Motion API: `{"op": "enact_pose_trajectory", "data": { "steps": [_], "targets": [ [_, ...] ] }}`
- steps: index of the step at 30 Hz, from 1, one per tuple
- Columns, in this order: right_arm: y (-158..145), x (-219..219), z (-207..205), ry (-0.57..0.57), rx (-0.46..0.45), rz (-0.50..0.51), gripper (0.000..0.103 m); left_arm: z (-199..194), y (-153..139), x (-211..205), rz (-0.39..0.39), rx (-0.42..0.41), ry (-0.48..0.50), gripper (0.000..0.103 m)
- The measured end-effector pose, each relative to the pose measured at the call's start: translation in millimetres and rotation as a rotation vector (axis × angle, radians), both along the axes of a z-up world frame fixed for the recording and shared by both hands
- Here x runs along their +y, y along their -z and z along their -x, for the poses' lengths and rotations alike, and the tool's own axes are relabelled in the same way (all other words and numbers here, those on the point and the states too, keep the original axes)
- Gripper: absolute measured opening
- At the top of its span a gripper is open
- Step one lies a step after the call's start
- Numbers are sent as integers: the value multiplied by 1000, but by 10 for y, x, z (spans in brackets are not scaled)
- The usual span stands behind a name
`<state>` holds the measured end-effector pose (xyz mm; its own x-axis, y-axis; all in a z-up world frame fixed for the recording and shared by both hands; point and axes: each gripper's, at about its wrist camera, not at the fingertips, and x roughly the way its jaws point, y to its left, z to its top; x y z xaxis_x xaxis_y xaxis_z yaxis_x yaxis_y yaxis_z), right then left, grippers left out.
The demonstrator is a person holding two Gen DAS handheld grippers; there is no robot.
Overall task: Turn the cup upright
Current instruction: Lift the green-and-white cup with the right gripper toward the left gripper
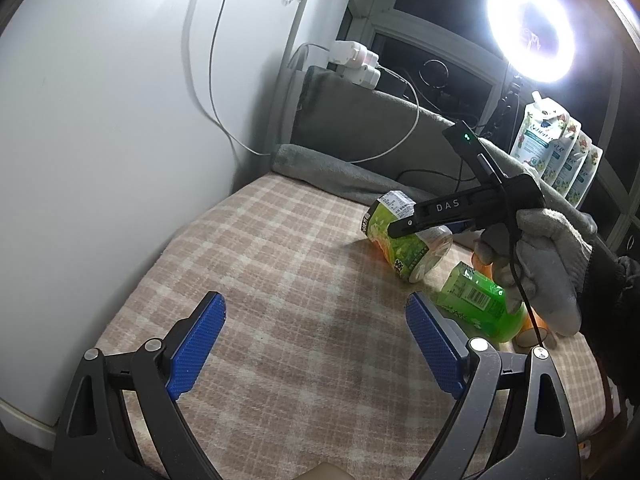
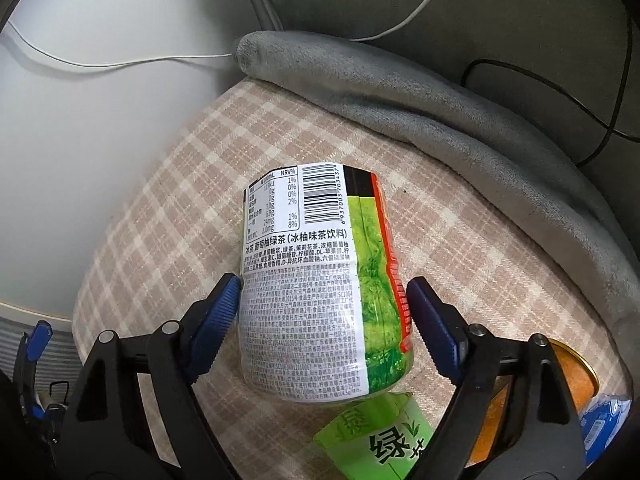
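Observation:
The cup (image 2: 312, 280) is a clear plastic one with a green and white label, lying on its side on the checked cloth (image 2: 168, 208). My right gripper (image 2: 324, 304) straddles it; the left blue pad (image 2: 224, 300) touches the label, the right pad (image 2: 424, 304) stands a little off it. In the left wrist view the same cup (image 1: 394, 244) lies at mid right with the right gripper (image 1: 404, 228) over it, held by a gloved hand (image 1: 544, 264). My left gripper (image 1: 316, 336) is open and empty, low over the cloth, well short of the cup.
A second green cup (image 1: 480, 304) lies on its side near the gloved hand, with an orange cup (image 2: 576, 380) beside it. A grey blanket (image 2: 440, 112) edges the cloth at the back. A white wall (image 1: 120, 120), cables, a ring light (image 1: 532, 36) and pouches (image 1: 556, 148) stand behind.

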<state>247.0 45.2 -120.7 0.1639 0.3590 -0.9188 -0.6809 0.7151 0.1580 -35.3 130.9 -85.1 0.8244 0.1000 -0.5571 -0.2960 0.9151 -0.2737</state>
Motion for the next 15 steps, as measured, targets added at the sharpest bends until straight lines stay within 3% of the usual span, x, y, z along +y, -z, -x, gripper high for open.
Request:
{"op": "enact_pose_trajectory", "data": {
  "steps": [15],
  "targets": [
    [-568, -427, 476, 22, -53, -172, 86, 32, -78, -105, 1, -16, 33, 92]
  ]
}}
